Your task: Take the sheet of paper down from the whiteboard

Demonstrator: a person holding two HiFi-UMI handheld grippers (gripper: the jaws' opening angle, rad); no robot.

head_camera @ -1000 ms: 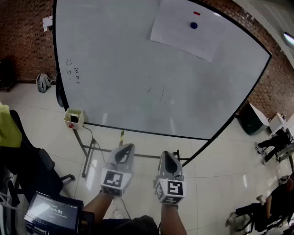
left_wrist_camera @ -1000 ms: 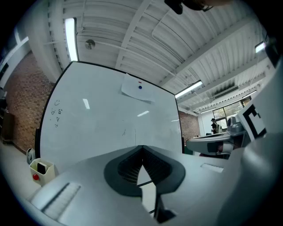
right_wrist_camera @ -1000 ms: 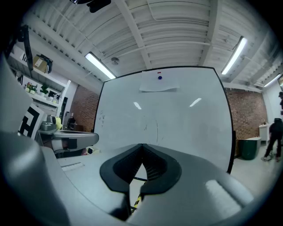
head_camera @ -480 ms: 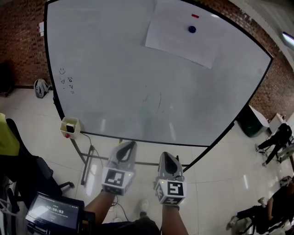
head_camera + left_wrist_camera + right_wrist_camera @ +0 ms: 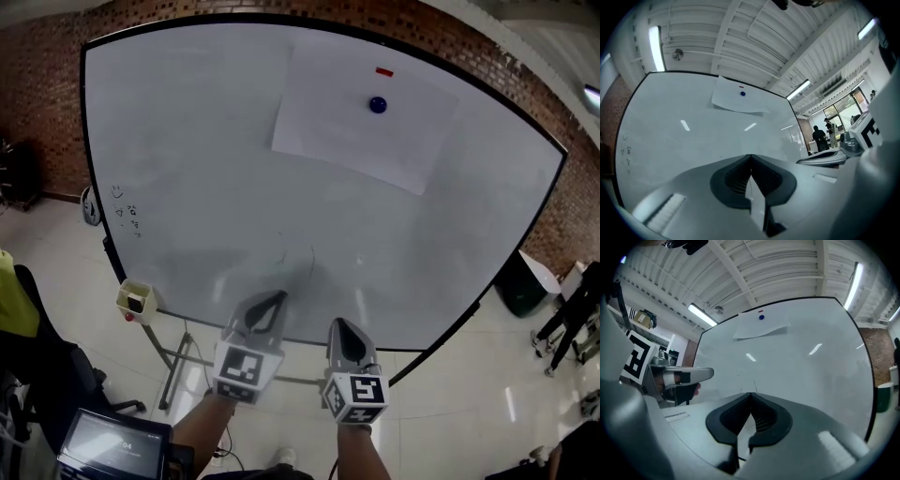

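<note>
Nothing of the task itself is done yet. The sheet of paper [image 5: 361, 117] hangs flat on the whiteboard [image 5: 187, 187] in the upper right part of the head view, tilted a little. A round blue magnet [image 5: 378, 104] sits on its upper middle and a small red strip [image 5: 384, 71] lies just above that, near the sheet's top edge. Both tools are low in the frame, side by side and well apart from the sheet. The left hand-held gripper [image 5: 275, 298] points up at the lower part of the board, and the right hand-held gripper [image 5: 337, 324] is just to its right, near the board's bottom edge. Each one's own view shows its jaws closed tip to tip with nothing between them. The sheet is small and far off at the upper middle of the left gripper view [image 5: 738, 100] and of the right gripper view [image 5: 761, 326]. In those two views the sheet's lower edge seems to stand slightly off the board, though this is too small to be sure. By my reading, this is the approach stage and the whole of the work is left. A gripper has to be raised to the sheet and opened, the magnet most likely has to come off or be held aside, and an edge of the paper has to be pinched. Then the sheet can be drawn away from the board without tearing or dropping.
</note>
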